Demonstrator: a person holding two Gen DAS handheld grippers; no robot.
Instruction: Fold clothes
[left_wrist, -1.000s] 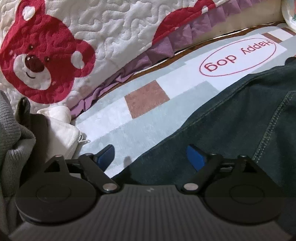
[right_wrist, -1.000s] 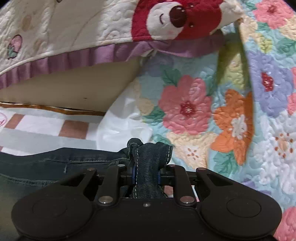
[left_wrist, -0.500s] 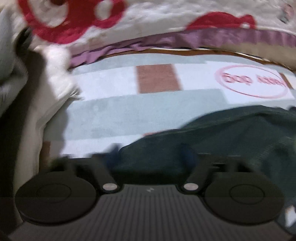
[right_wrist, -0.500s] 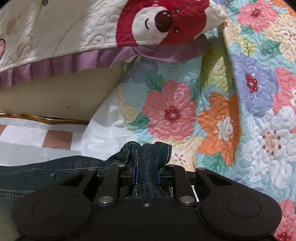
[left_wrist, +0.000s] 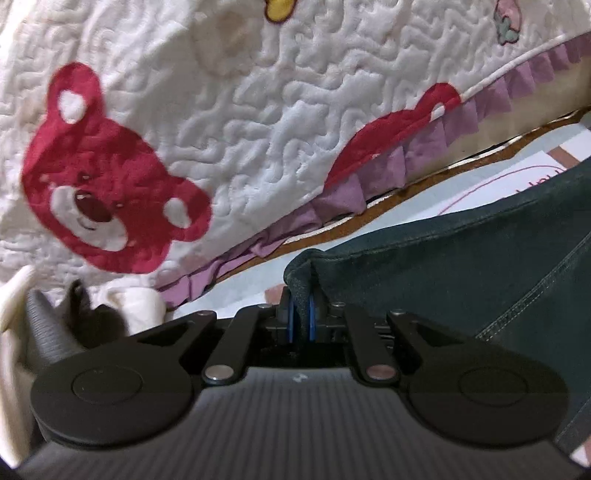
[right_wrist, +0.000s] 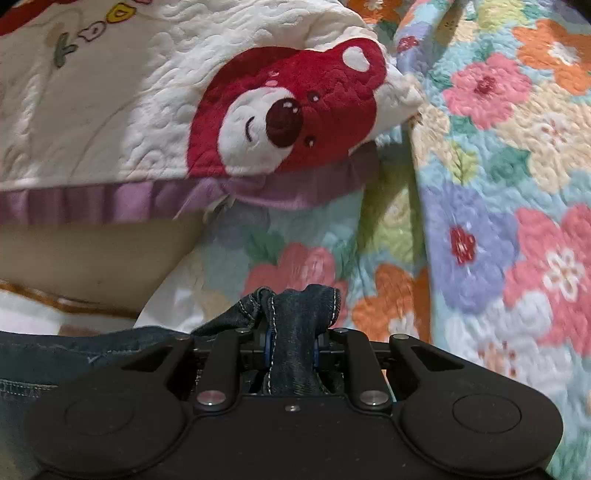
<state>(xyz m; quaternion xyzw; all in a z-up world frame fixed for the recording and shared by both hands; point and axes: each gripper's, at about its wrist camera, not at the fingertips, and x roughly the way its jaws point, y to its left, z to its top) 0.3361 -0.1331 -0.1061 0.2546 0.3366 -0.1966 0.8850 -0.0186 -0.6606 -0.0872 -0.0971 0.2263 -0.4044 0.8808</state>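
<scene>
Dark blue denim jeans (left_wrist: 461, 280) spread from the middle to the right of the left wrist view, over a pale patterned mat (left_wrist: 491, 173). My left gripper (left_wrist: 301, 314) is shut on a folded edge of the jeans, the cloth bunched between its blue pads. In the right wrist view my right gripper (right_wrist: 291, 347) is shut on a thick bunch of the same jeans (right_wrist: 299, 310), with white-stitched hems sticking up above the fingers. More denim trails off to the lower left there.
A white quilted cover with red bears and a purple frill (left_wrist: 258, 122) hangs just behind the mat. Grey and white clothes (left_wrist: 48, 317) are piled at the left. A floral quilt (right_wrist: 498, 221) fills the right of the right wrist view.
My left gripper was open above the jeans' edge; it has swung down and shut on that edge. The right gripper keeps its hold and has shifted a little, tilting its view upward.
</scene>
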